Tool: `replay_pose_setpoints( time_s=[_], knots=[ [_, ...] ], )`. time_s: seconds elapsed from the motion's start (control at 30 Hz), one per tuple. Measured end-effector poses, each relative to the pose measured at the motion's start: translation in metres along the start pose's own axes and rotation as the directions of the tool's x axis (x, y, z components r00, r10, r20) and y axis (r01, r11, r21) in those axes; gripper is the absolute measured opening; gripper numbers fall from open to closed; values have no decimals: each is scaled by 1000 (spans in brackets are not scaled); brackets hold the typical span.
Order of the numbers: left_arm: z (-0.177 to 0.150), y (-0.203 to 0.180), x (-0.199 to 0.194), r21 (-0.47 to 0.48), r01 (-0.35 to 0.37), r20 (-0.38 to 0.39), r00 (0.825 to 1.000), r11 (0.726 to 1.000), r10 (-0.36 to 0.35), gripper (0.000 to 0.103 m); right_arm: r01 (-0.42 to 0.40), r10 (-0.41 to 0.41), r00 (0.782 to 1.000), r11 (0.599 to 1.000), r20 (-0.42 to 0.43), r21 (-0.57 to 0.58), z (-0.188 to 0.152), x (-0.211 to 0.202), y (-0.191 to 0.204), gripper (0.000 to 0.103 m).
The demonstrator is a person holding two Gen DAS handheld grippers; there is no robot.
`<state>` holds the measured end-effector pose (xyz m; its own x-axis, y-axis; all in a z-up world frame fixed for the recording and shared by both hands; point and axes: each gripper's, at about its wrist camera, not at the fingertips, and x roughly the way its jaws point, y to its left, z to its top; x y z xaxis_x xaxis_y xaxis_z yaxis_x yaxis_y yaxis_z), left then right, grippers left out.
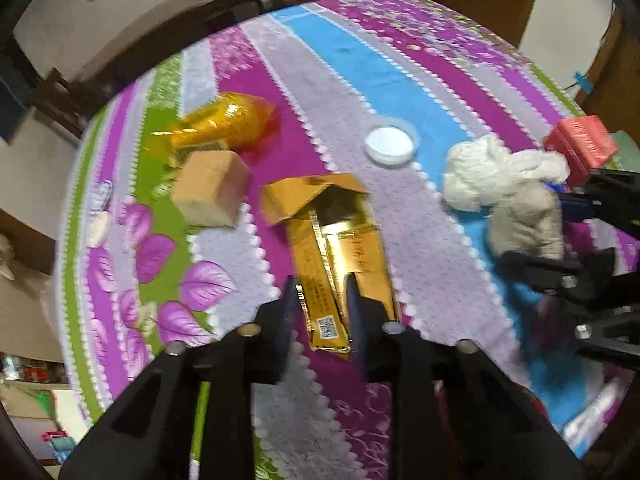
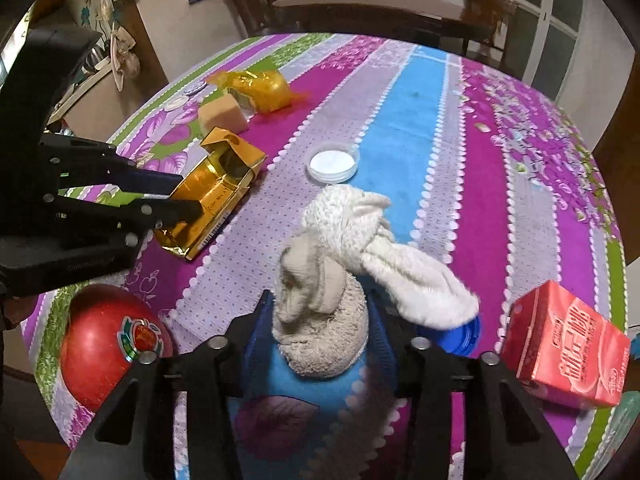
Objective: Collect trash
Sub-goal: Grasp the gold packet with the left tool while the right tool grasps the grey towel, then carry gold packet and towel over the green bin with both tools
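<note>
Here the left gripper (image 1: 318, 300) is clamped on the near end of a flattened gold foil carton (image 1: 340, 248), its torn flap lying open at the far end. Beyond the carton and off to that gripper's left sit a tan cardboard cube (image 1: 210, 188) and, just behind it, a crumpled yellow cellophane wrapper (image 1: 224, 124). Ahead and slightly right of the left gripper lies a shallow clear plastic lid with a white centre (image 1: 390, 144), well apart from the carton.

The right gripper (image 2: 320, 320) has its blue pads on either side of the beige end of a twisted white and beige terry cloth (image 2: 336, 264), gripping it; the white part trails away ahead and to the right. A blue plastic cap (image 2: 466, 334) peeks out from under the cloth, just right of that gripper. Further right stands a red printed cardboard box (image 2: 568, 340), tilted on one edge. Close to the right gripper's left rests a red apple with a sticker (image 2: 108, 340).

Everything lies on a round table under a striped floral cloth in purple, blue, lilac and green (image 2: 500, 168).
</note>
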<state>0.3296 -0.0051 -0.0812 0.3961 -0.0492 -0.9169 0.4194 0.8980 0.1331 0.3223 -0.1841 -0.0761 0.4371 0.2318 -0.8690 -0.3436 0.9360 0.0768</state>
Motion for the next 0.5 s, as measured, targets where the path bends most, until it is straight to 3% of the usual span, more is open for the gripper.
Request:
replay_pose_setpoints(
  time_s=[0.2, 0.37, 0.47, 0.5],
  knots=[
    [-8, -1, -18, -30, 12, 86, 996, 999, -10, 16, -10, 8, 992, 1000, 123, 19, -18, -39, -1, 42],
    [-21, -5, -49, -88, -4, 196, 980, 996, 21, 16, 33, -41, 963, 999, 267, 35, -36, -80, 4, 42],
    [-35, -19, -80, -118, -94, 298, 946, 989, 126, 17, 69, -83, 930, 996, 358, 50, -47, -107, 10, 42],
    [-43, -27, -96, -139, -121, 346, 924, 983, 163, 17, 84, -98, 917, 995, 387, 54, -50, -116, 13, 42]
  ],
)
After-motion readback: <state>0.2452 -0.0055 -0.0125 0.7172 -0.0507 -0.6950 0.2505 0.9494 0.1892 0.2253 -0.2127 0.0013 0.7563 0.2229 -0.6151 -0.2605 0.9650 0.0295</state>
